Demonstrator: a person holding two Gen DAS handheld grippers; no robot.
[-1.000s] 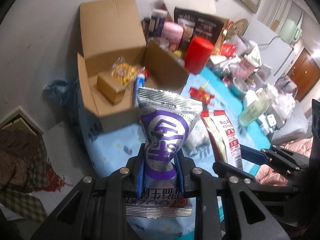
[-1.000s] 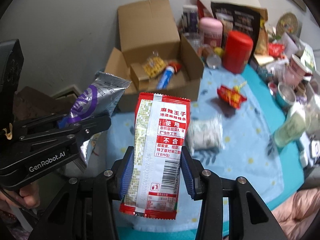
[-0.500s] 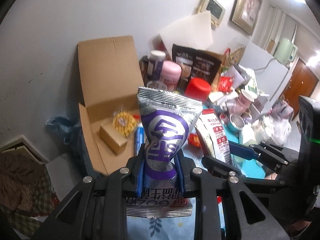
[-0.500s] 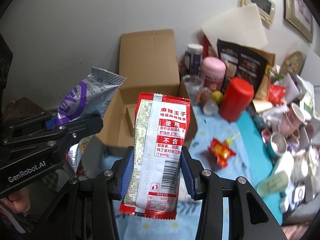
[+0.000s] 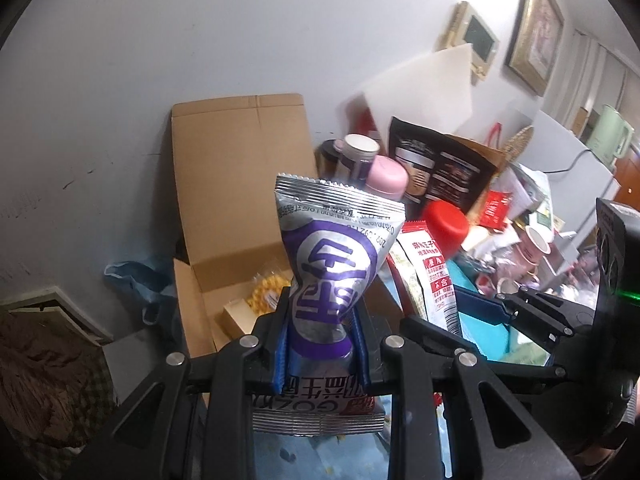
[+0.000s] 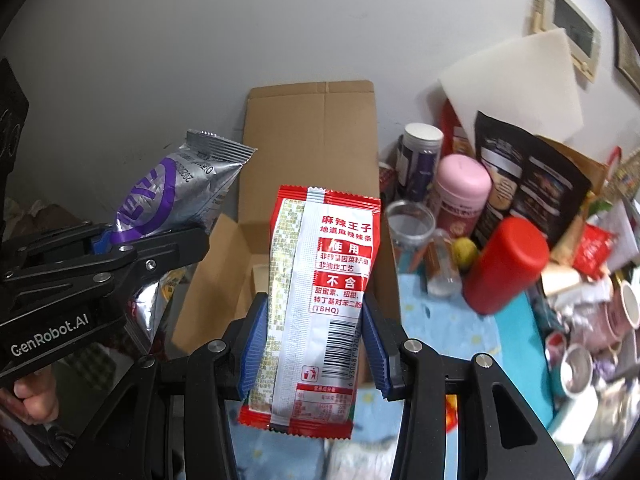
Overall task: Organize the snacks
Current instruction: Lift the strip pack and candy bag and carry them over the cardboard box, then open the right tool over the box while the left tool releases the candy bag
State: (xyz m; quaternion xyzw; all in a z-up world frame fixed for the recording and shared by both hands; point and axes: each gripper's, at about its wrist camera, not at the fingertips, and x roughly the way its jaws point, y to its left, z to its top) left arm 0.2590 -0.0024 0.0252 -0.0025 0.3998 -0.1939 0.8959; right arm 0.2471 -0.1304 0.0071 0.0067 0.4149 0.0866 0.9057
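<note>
My left gripper (image 5: 320, 334) is shut on a silver and purple snack packet (image 5: 334, 264), squeezed at its waist and standing upright. The same packet (image 6: 176, 196) shows at the left of the right wrist view. My right gripper (image 6: 314, 346) is shut on a red and white snack packet (image 6: 320, 300), also upright; that packet (image 5: 430, 276) appears just right of the purple one in the left wrist view. Behind both stands an open cardboard box (image 5: 240, 184) against the wall, lid flap up. Inside it lie a yellow snack bag (image 5: 266, 294) and a small brown carton (image 5: 240, 318).
Right of the box (image 6: 308, 152) the blue tablecloth (image 6: 452, 328) carries a crowd: a red canister (image 6: 506, 266), a pink-lidded jar (image 6: 460, 192), a dark bottle (image 6: 418, 160), a black bag (image 6: 528, 188), cups (image 6: 576, 370). A person's hand (image 6: 30, 400) holds the left gripper.
Both grippers have risen and moved toward the box with their packets still held. The box and wall now sit higher and nearer in both views, and less tabletop shows.
</note>
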